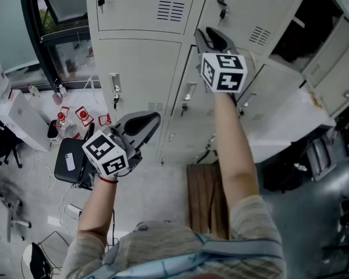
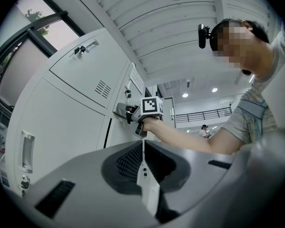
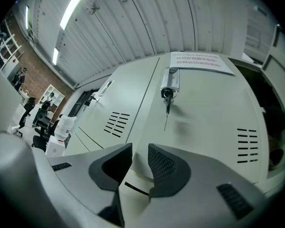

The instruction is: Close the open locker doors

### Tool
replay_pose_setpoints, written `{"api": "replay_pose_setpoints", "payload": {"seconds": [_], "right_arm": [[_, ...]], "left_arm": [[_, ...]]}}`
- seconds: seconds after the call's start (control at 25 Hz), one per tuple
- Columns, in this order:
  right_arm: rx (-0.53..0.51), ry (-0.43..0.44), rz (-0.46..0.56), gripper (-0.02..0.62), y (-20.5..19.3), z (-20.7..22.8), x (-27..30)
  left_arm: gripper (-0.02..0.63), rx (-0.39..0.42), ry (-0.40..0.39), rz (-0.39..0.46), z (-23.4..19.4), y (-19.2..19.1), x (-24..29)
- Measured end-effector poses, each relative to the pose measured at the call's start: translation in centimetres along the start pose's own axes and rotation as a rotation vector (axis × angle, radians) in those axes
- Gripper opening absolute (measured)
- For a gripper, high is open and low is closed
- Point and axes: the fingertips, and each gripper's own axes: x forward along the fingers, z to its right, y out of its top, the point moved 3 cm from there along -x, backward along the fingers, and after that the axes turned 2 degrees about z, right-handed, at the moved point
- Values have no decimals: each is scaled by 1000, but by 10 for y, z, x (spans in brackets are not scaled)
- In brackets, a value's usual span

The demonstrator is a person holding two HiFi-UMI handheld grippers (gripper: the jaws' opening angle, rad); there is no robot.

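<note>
**Desk:** Where do we stand with the lockers?

**Floor:** We have the right gripper [image 1: 213,35] raised against the upper door [image 1: 250,7] in the middle of the locker bank [image 1: 139,63], just below its key lock [image 3: 169,90]. Its jaws stand a little apart with nothing between them; only the door's pale face shows through the gap. That door looks flush, or very nearly so, and we read this as the push that seats it.

**Desk:** And the other gripper?

**Floor:** The left gripper [image 1: 151,120] hangs lower, in front of the bank's left column, jaws pressed together and empty.

**Desk:** What remains?

**Floor:** At the bank's upper right corner an open door [image 1: 337,54] stands swung wide off its dark compartment [image 1: 294,39]. A pale panel [image 1: 285,124] below it may be a second door standing out; we cannot say.

**Desk:** Next move?

**Floor:** We judge it calls for a reach right to that door's outer edge. A flat push would then swing it round to meet the frame, with no pinch needed.
</note>
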Motion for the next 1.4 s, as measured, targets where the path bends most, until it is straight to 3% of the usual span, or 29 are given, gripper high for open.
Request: {"api": "replay_pose_setpoints", "payload": {"seconds": [1.04, 1.4], "right_arm": [[15, -13, -57, 103, -7, 4, 12], [23, -10, -54, 103, -6, 5, 5]], "left_arm": [[5, 8, -4, 9, 0, 0, 2], [4, 29, -17, -52, 8, -7, 6]]}}
